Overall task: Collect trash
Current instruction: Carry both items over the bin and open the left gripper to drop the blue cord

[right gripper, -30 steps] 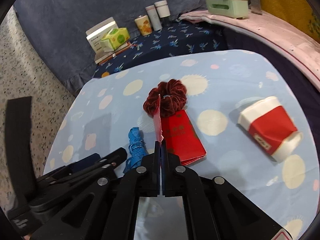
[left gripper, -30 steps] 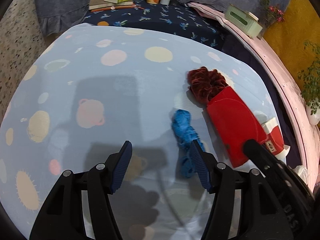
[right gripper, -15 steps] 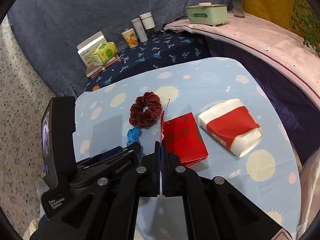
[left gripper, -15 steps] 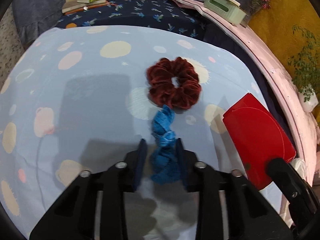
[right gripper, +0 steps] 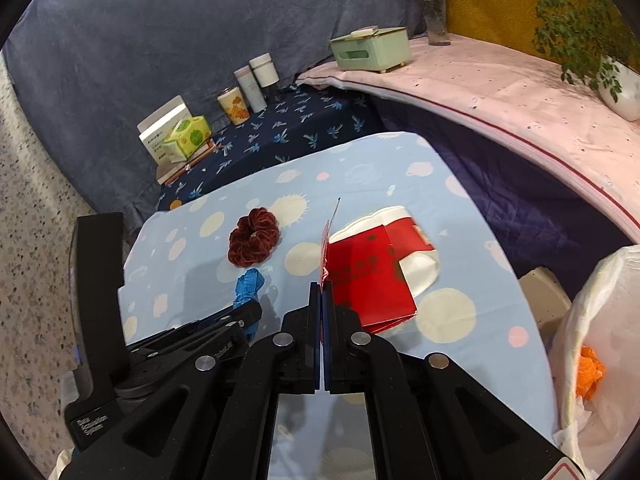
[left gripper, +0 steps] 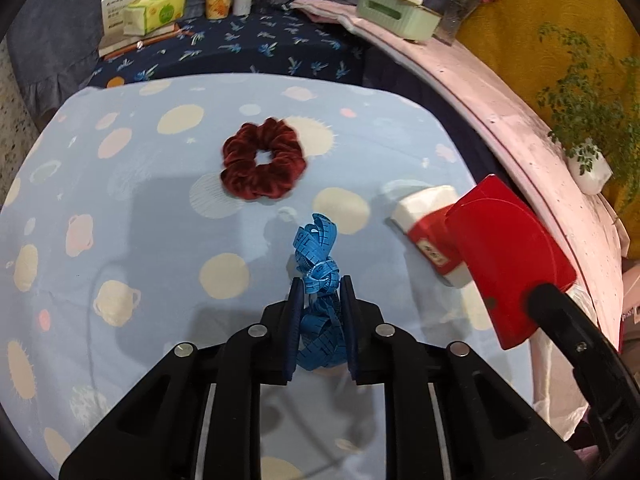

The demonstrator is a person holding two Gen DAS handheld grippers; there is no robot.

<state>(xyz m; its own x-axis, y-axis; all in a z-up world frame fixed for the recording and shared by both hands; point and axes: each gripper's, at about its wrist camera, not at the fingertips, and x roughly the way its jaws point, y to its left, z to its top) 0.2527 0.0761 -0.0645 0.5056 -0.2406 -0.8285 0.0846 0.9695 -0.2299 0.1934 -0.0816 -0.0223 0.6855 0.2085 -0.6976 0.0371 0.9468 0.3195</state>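
My left gripper (left gripper: 319, 286) is shut on a crumpled blue measuring tape (left gripper: 318, 264), held above the blue patterned tablecloth (left gripper: 120, 208); the tape also shows in the right wrist view (right gripper: 248, 285). My right gripper (right gripper: 322, 286) is shut on a red paper envelope (right gripper: 366, 280), lifted off the table; it also shows in the left wrist view (left gripper: 508, 256). A crushed red and white paper cup (right gripper: 404, 236) lies on the table behind the envelope. A dark red velvet scrunchie (left gripper: 262, 164) lies further back.
A white plastic bag (right gripper: 600, 344) with something orange inside hangs off the table's right edge. Boxes, a tissue pack (left gripper: 154, 6) and jars stand on a dark blue surface behind. A green tissue box (right gripper: 374, 48) and potted plants sit on the pink ledge.
My left gripper closed on the blue tape and lifted it. My right gripper raised the red envelope off the table and drew back, which uncovered the cup and the white bag.
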